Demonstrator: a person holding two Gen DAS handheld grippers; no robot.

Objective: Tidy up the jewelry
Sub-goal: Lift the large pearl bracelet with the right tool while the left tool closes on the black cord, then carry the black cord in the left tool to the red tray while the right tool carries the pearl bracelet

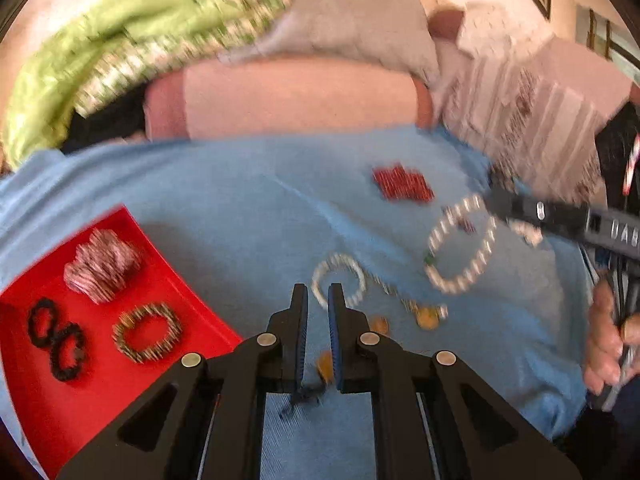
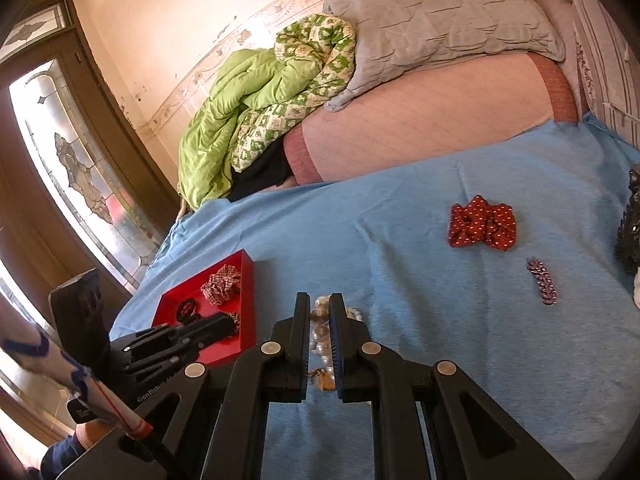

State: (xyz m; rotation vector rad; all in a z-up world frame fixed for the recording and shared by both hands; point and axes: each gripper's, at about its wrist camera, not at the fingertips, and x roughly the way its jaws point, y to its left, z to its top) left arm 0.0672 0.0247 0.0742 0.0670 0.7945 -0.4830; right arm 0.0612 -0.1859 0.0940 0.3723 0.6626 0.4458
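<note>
A red tray (image 1: 100, 392) lies at the left on the blue cloth and holds a plaid scrunchie (image 1: 102, 266), a black hair tie (image 1: 56, 338) and a gold bracelet (image 1: 146, 332). My left gripper (image 1: 318, 294) hovers over the cloth with jaws nearly closed and empty, just before a small pearl bracelet (image 1: 340, 280). My right gripper (image 2: 319, 304) is shut on a large pearl bracelet (image 2: 322, 332), which hangs lifted in the left wrist view (image 1: 460, 252). A red dotted scrunchie (image 2: 482, 222) and a purple hair clip (image 2: 542, 282) lie farther off.
A gold chain with amber beads (image 1: 424, 314) lies by the left gripper. Pillows (image 2: 440, 20) and a green quilt (image 2: 256, 104) are heaped beyond the cloth. A dark sparkly object (image 2: 630, 228) sits at the right edge. A door (image 2: 60, 140) stands at left.
</note>
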